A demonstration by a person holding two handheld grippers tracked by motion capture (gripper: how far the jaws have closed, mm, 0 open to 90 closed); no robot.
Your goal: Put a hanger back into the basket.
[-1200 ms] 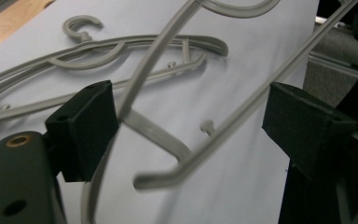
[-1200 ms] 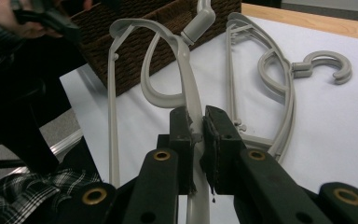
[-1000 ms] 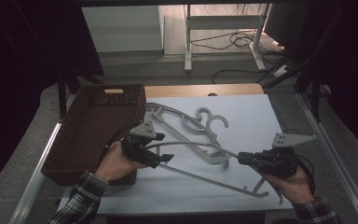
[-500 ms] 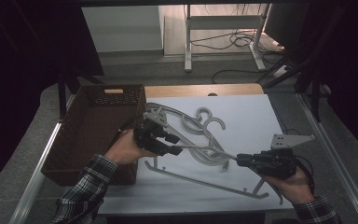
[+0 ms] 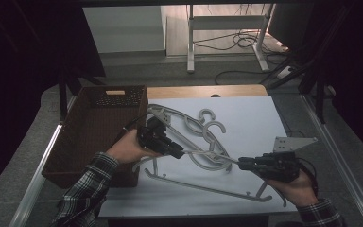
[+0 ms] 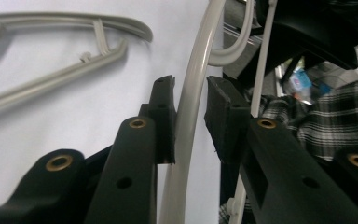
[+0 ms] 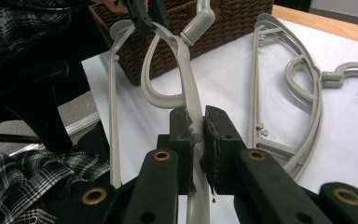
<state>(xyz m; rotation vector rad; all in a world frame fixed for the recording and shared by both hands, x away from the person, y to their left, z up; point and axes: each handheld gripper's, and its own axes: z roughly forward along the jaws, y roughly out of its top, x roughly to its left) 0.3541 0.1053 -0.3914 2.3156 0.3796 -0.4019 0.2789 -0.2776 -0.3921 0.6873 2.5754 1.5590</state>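
White tabletop (image 5: 246, 118): right tongs (image 7: 196, 122) clamp grey hanger (image 7: 186, 70); left tongs (image 6: 189, 100), just closing, straddle its arm

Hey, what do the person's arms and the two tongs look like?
Both sleeves are black-and-white plaid. The left tongs and right tongs are black, with brass-ringed holes along their arms and dark rubber pads. A grey three-cornered plate tops the right one.
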